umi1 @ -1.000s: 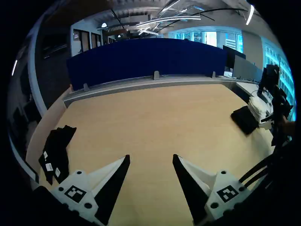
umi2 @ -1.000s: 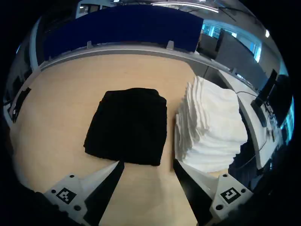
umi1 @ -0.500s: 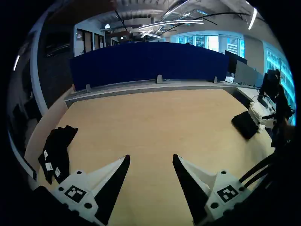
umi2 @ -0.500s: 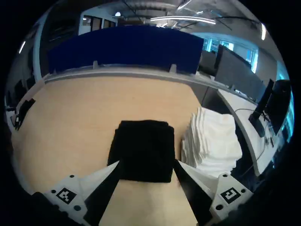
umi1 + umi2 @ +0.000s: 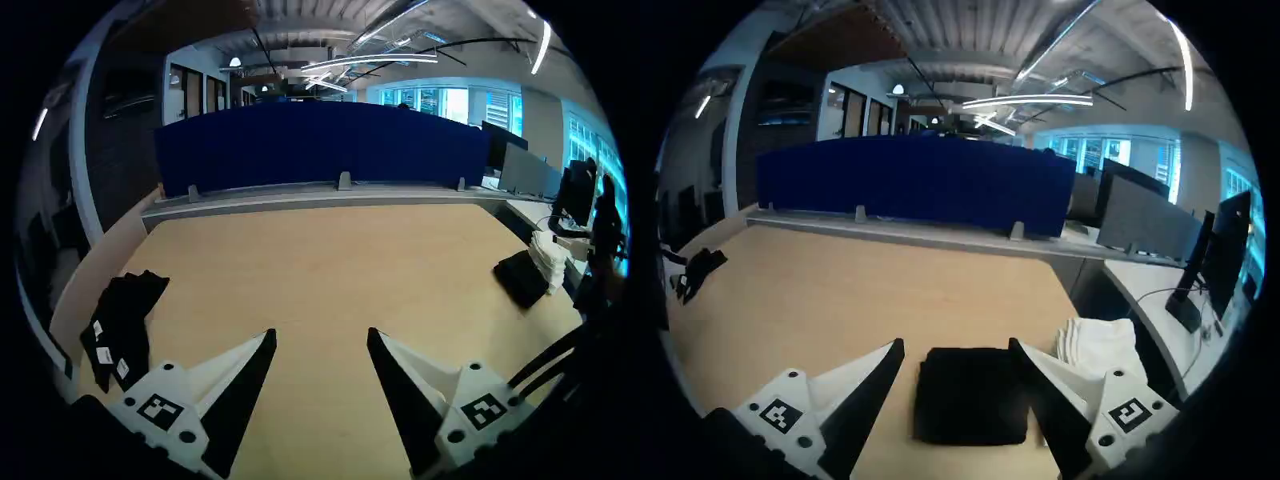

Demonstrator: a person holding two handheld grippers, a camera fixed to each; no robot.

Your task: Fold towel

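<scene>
Jaws released on both: left gripper over the table, right gripper above the folded black towel, which I see between its fingers. White towel stack just beside at 3 o'clock; dark cloth heap at left gripper's 9 o'clock.

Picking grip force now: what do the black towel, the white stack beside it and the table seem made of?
Black towel: soft matte cloth, probably terry, going by its rounded folded edges. White stack: cloth of a similar look, with soft layered folds. Table: light wood or wood-look laminate, smooth with a faint sheen.
</scene>
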